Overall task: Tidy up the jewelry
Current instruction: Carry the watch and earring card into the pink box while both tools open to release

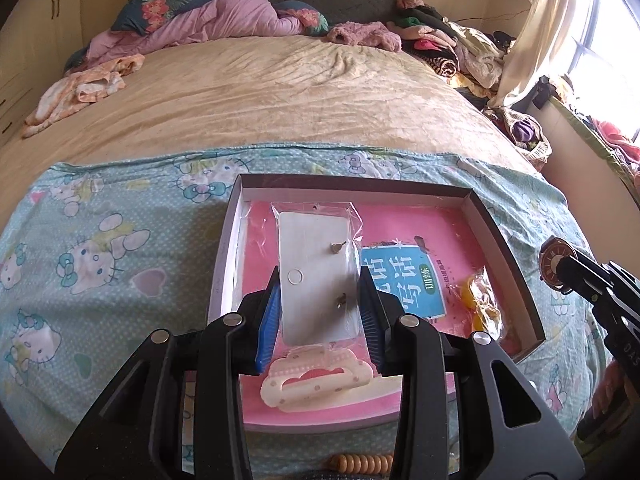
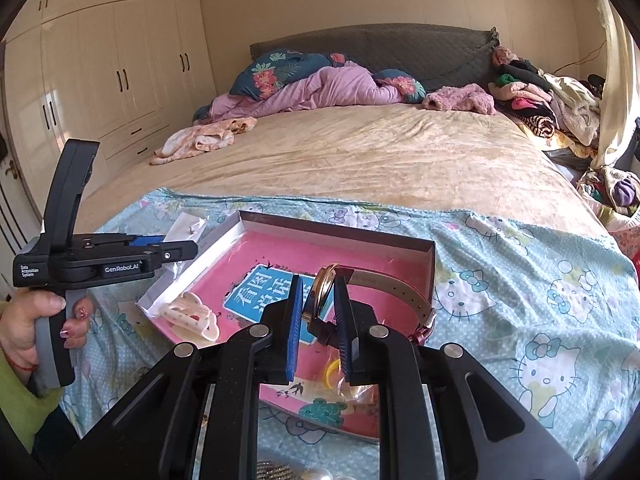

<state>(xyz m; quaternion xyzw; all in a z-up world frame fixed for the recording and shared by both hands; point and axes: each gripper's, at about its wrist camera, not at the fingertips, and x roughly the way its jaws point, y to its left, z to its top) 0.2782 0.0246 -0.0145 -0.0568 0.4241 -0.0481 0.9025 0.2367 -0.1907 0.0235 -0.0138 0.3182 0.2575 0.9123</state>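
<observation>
Grippers both loaded: we hold the earring card (image 1: 316, 276) clamped in the left gripper (image 1: 320, 300) and the watch (image 2: 320, 296) in the right gripper (image 2: 316, 316), both above the box (image 1: 500, 220) on the bed (image 1: 280, 92).

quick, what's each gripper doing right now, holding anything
left gripper: shut on the earring card in its clear bag.
right gripper: shut on the wristwatch, gripped by its case.

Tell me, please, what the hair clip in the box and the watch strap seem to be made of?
Hair clip: likely glossy moulded plastic, cream with dots; smooth sheen, rigid teeth.
Watch strap: probably leather or imitation, pale beige, matte, with stitched edge and printed underside; which one I cannot tell.
</observation>
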